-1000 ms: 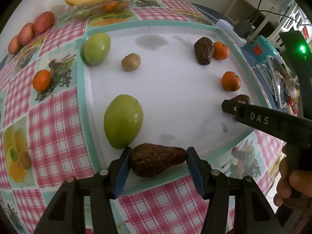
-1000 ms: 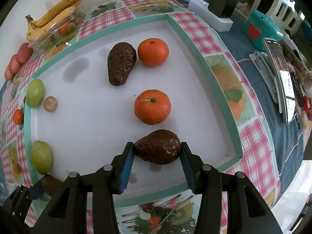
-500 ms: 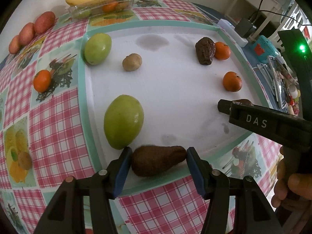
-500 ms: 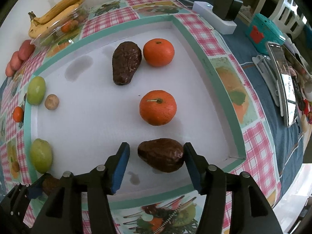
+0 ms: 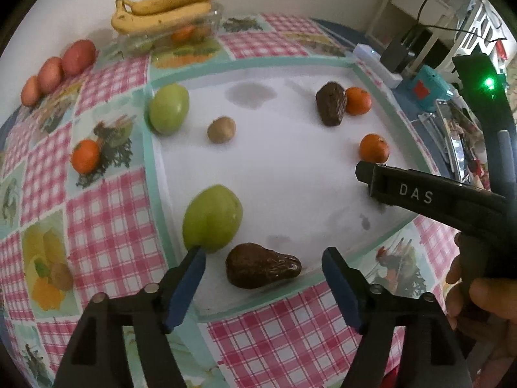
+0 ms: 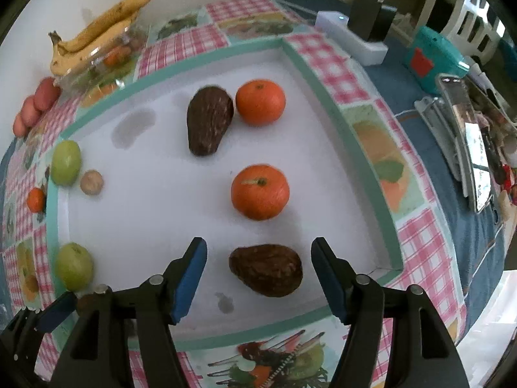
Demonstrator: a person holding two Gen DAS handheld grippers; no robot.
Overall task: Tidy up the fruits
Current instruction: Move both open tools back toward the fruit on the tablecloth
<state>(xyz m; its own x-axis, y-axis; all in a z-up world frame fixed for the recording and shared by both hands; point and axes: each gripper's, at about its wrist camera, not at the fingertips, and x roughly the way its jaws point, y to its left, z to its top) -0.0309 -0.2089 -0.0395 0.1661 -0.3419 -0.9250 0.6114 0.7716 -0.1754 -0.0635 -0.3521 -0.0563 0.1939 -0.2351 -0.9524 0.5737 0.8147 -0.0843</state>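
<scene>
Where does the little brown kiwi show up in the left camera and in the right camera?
Left wrist view: the kiwi sits upper middle, right of a green fruit.
Right wrist view: the kiwi sits at the far left, beside that green fruit.
Shared landmark: the bananas.

The tablecloth [image 5: 106, 207] looks like smooth, faintly glossy printed oilcloth, its white centre panel [image 6: 155, 213] matt and blotched. Both near avocados [image 5: 261, 270] [image 6: 266, 270] have dark, rough, pebbled skin with a dull sheen. The oranges [image 6: 260, 191] are finely dimpled; the green mangoes [image 5: 212, 218] are smooth and waxy. The bananas [image 5: 161, 9] lie on a clear glossy plastic tray [image 5: 206, 29]. The gripper fingers [image 6: 190, 278] are matt black plastic with blue rubbery pads.
</scene>
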